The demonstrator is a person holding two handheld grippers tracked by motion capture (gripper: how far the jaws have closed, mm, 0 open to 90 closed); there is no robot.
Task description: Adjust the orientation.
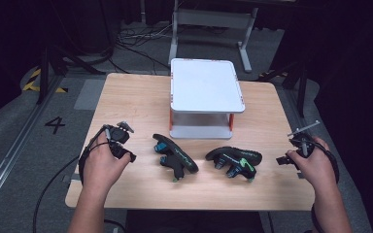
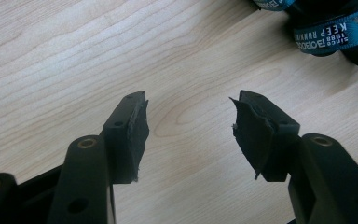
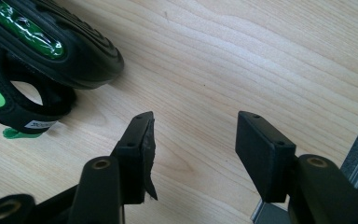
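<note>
Two black sandals lie on their sides on the wooden table [image 1: 126, 97]. The one with blue straps [image 1: 174, 157] sits left of centre; its blue strap [image 2: 328, 35] reaches into the top right of the left gripper view. The one with green trim [image 1: 235, 161] sits right of centre, and its sole [image 3: 51, 42] is at the top left of the right gripper view. My left gripper [image 1: 132, 157] [image 2: 189, 130] is open over bare wood, left of the blue sandal. My right gripper [image 1: 281, 160] [image 3: 196, 149] is open near the table's right edge, right of the green sandal.
A white two-tier shelf [image 1: 206, 90] with orange posts stands at the back centre of the table. Behind it a grey metal frame [image 1: 209, 22] stands on the floor. Cables [image 1: 136, 43] lie on the grey carpet, and a metal rail [image 1: 9, 155] runs along the left.
</note>
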